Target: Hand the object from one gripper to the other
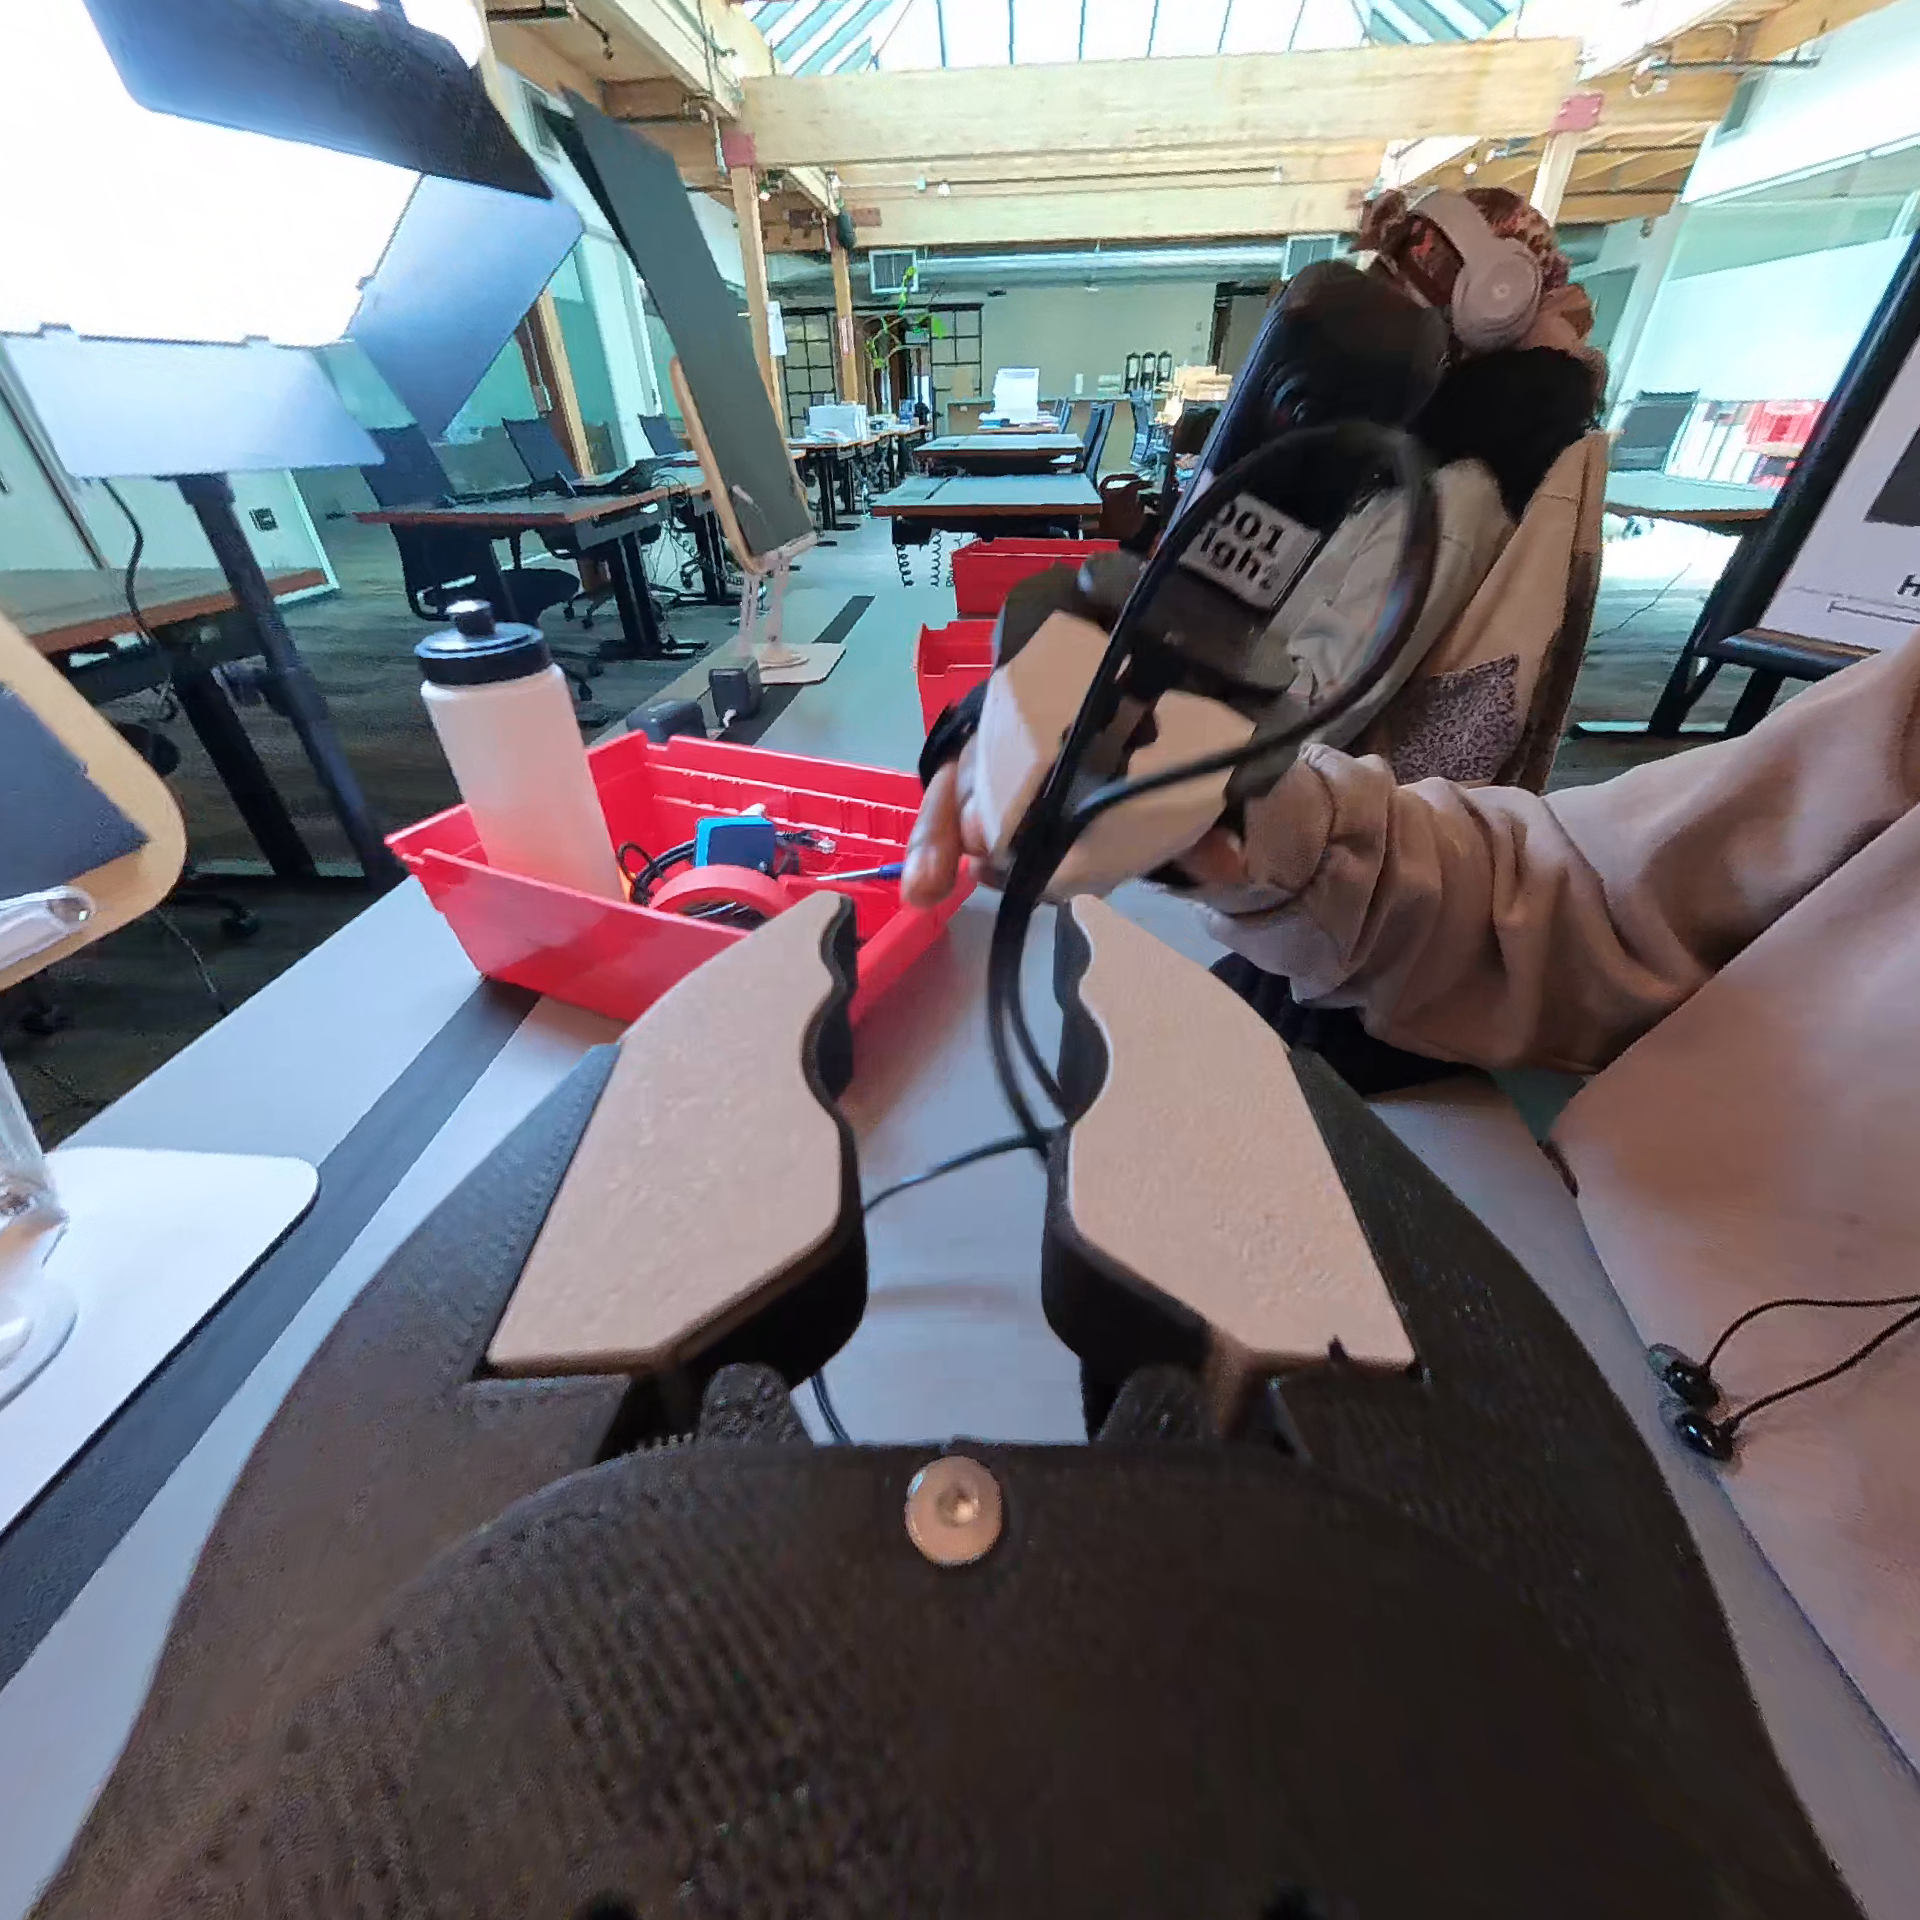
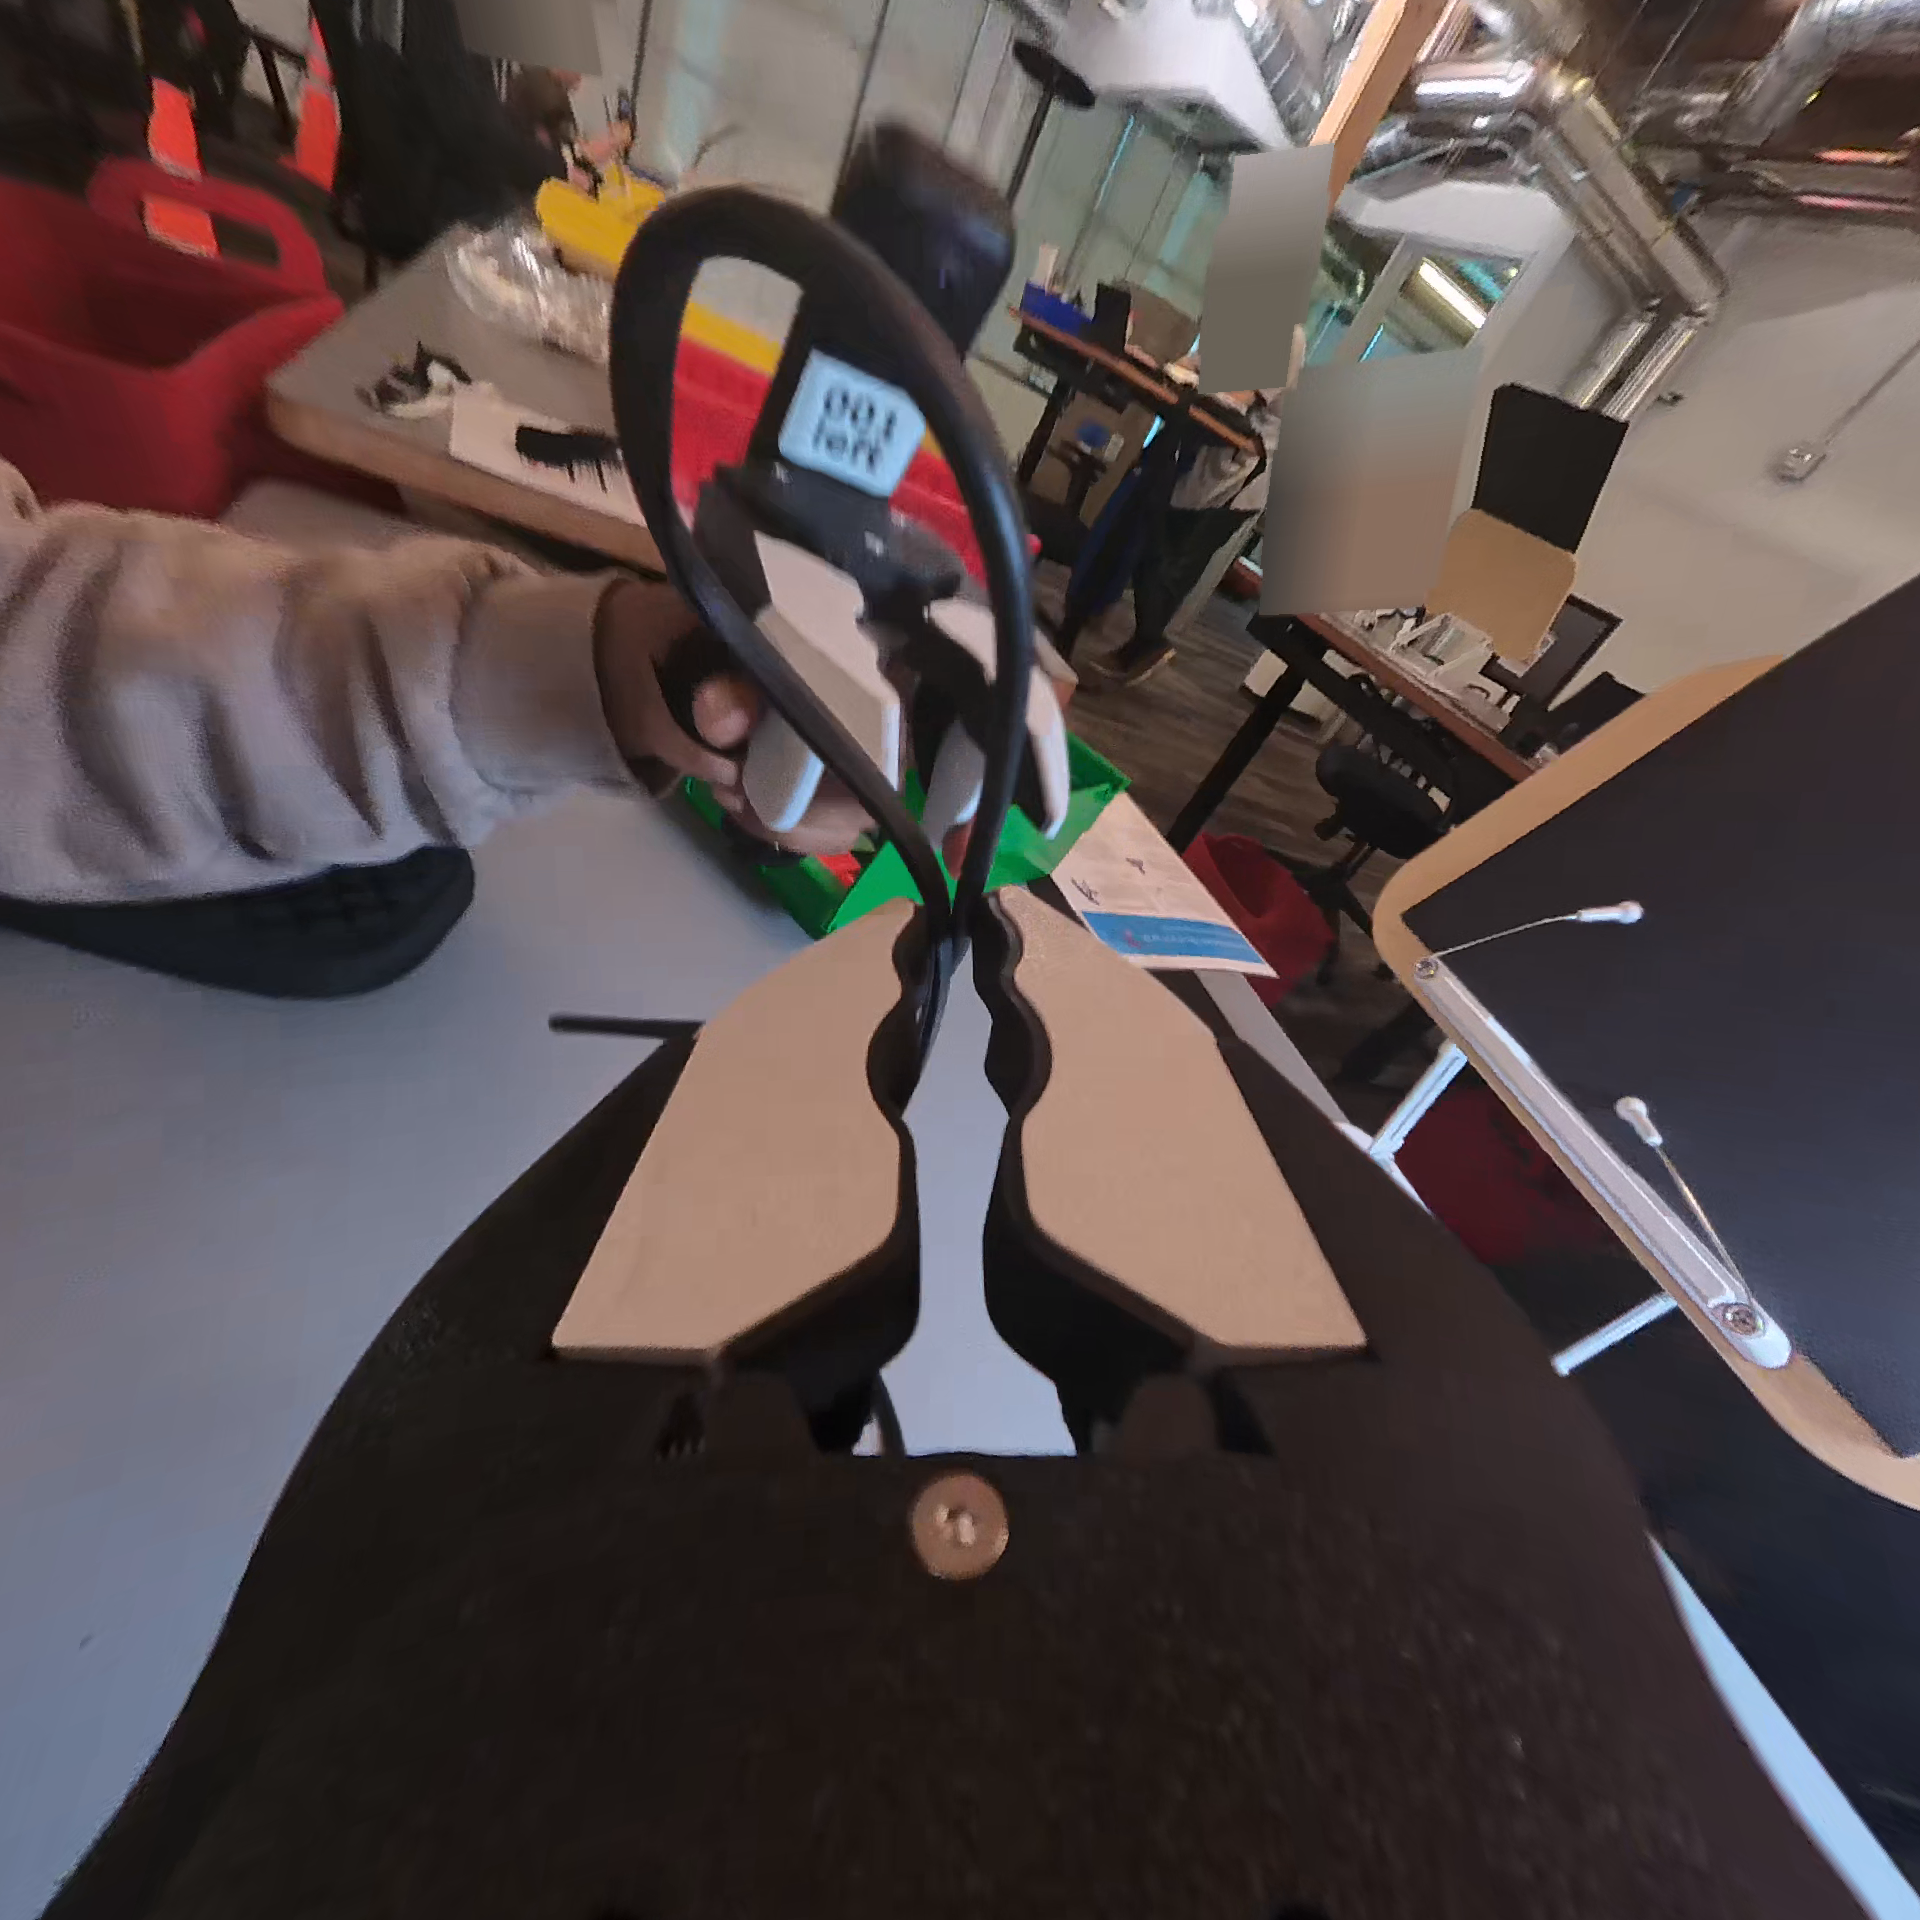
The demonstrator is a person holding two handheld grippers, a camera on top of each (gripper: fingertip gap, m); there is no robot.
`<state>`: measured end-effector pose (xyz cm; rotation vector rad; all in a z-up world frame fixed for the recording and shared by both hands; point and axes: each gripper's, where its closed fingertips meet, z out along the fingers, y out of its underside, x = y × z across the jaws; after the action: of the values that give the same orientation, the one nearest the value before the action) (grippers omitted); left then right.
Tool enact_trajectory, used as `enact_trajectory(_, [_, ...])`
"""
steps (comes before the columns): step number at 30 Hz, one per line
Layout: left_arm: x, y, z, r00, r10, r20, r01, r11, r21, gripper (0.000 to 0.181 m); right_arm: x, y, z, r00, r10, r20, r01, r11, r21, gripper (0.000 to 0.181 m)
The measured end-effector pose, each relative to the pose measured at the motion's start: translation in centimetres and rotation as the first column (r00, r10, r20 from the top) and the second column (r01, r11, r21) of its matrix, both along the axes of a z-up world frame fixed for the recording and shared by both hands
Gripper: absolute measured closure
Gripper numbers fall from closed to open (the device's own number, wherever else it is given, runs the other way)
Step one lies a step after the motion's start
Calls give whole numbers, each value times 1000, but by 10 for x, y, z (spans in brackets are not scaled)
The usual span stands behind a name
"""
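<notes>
The thin black looped cable [image 2: 810, 520], limp and light, sat pinched in the right tool [image 2: 951, 935] at centre frame; the left tool [image 1: 961, 935] gaped empty, best taking the loop's doubled strands.

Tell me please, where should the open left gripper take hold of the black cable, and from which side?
Probably the hanging strands of the black cable, just below the right gripper that pinches them. The left gripper already brackets them, open; closing from both sides there avoids the loop above.
</notes>
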<state>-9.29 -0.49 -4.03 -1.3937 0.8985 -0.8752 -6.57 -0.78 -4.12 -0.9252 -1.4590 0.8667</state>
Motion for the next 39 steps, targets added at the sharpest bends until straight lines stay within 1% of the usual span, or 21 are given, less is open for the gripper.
enact_trajectory(1, [-6,5,-6,1000,-6,22,7,1000,-30,144,4,0,6,1000,9,-19,-9,1000,-15,173])
enact_trajectory(3, [-14,17,-29,1000,-14,26,17,993,-114,141,10,-3,16,997,41,-61,-44,998,-44,173])
enact_trajectory(5, [-12,28,-68,998,-12,-68,1,989,-150,140,14,-9,24,993,74,-94,-81,994,-71,173])
enact_trajectory(7, [6,20,-107,978,-129,-166,90,971,-221,127,15,-10,29,991,75,-110,-83,994,-65,173])
enact_trajectory(9, [27,-1,-124,944,-280,-176,220,929,-297,119,17,-9,33,991,60,-119,-67,996,-53,173])
enact_trajectory(10, [36,-6,-128,933,-305,-191,241,924,-297,117,18,-9,34,991,58,-123,-65,996,-54,173])
enact_trajectory(12, [55,-3,-130,938,-264,-224,212,950,-229,116,19,-9,39,988,53,-146,-62,996,-61,173])
enact_trajectory(15, [82,22,-138,945,-45,-324,33,999,-42,112,21,-10,48,980,52,-192,-70,994,-86,173])
enact_trajectory(17, [94,30,-144,929,30,-369,-18,999,36,117,23,-12,54,973,57,-225,-83,991,-105,173])
enact_trajectory(19, [89,46,-152,881,157,-446,-121,987,110,135,27,-13,61,966,60,-251,-91,989,-115,173])
enact_trajectory(21, [83,50,-157,857,184,-481,-135,982,135,166,33,-11,69,958,50,-281,-86,989,-119,173])
enact_trajectory(22, [78,50,-158,848,181,-499,-133,982,131,177,37,-8,74,955,34,-295,-71,991,-115,173])
enact_trajectory(23, [72,50,-159,838,178,-516,-133,983,123,177,42,-3,78,952,10,-305,-45,993,-109,173])
enact_trajectory(25, [57,50,-148,851,186,-491,-144,982,123,177,57,13,88,940,-54,-336,17,994,-112,173])
enact_trajectory(27, [40,50,-129,891,182,-416,-156,983,94,177,76,34,96,923,-138,-361,97,987,-128,173])
enact_trajectory(29, [21,51,-101,934,193,-300,-184,981,58,177,92,57,96,909,-237,-344,212,971,-110,173])
enact_trajectory(31, [7,48,-69,971,182,-155,-181,983,18,178,96,68,83,930,-260,-259,242,965,-102,174])
enact_trajectory(33, [-3,42,-43,985,167,-47,-167,986,11,177,84,60,54,979,-175,-107,165,981,-99,173])
enact_trajectory(35, [-7,35,-26,988,155,-2,-155,988,26,177,65,38,26,999,-33,2,34,998,-51,173])
enact_trajectory(37, [-6,28,-15,990,143,9,-143,989,46,177,46,15,0,992,81,101,-75,995,-61,173])
enact_trajectory(39, [1,20,-8,993,116,13,-116,991,65,177,27,6,-19,982,98,160,-93,995,-40,173])
